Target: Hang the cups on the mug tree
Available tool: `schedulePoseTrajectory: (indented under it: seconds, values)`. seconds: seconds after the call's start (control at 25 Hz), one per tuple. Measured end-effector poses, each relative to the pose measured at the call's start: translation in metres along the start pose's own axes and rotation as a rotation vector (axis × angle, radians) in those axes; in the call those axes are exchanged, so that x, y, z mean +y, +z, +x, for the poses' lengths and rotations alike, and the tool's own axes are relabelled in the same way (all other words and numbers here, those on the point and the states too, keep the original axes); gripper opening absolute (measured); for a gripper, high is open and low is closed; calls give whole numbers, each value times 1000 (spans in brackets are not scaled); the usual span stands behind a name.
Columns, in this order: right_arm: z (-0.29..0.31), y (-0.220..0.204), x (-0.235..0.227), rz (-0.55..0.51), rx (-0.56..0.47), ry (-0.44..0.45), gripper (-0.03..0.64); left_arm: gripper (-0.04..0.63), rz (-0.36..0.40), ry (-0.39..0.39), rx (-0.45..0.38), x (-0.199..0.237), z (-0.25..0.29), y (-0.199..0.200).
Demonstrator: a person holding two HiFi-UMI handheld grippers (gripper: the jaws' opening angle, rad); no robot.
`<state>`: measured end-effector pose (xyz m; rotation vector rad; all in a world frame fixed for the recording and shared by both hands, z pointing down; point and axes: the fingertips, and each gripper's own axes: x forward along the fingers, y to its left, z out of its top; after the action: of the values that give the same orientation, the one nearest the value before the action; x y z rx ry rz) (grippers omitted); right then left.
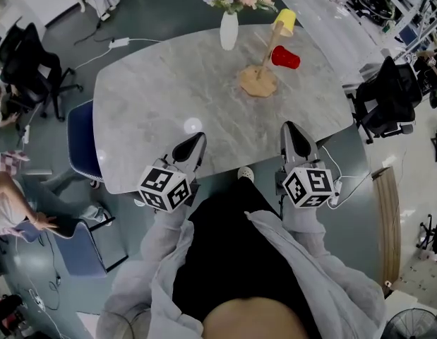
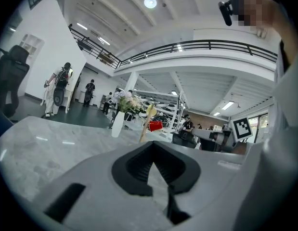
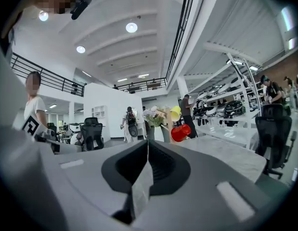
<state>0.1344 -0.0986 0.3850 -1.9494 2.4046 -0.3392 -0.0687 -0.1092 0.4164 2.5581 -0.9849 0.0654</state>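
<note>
A wooden mug tree (image 1: pixel 259 76) stands on the far right part of the marble table (image 1: pixel 154 104). A yellow cup (image 1: pixel 285 21) sits on its top and a red cup (image 1: pixel 284 58) hangs on a side peg. Both grippers rest at the table's near edge, far from the tree. My left gripper (image 1: pixel 198 138) is shut with nothing between its jaws, and so is my right gripper (image 1: pixel 291 126). In the left gripper view, the tree (image 2: pixel 144 130) and red cup (image 2: pixel 155 125) show beyond the left gripper (image 2: pixel 152 143). The right gripper view has the right gripper (image 3: pixel 148 141), the red cup (image 3: pixel 180 133) and the yellow cup (image 3: pixel 175 112).
A white vase of flowers (image 1: pixel 229 28) stands just left of the tree. A blue chair (image 1: pixel 80 143) is at the table's left end, with black office chairs (image 1: pixel 387 104) to the right and far left. People stand in the hall beyond.
</note>
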Motion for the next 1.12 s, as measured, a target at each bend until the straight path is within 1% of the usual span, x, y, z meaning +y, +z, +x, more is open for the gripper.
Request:
schedulePoseTrajectory:
  seconds: [0.04,0.2,0.32,0.8,1.12]
  values:
    - [-2,-4,-1,7,10,-7,8,3,3,-4,5,-1,1,-1]
    - [-7,-21,-8,1,77,-34,8,3,19,-21,21,-7,10,-4]
    - [-10,-26,-16,6,104,-59,8,3,34,-30,30,-10,17,-5]
    - [-14,-24,-18,-26,100,-59,8,3,38,-25,43,-13,23,-11]
    - [-16,-28,-20,-13,106,-62,8,3,32,-16,46,-13,20,-14]
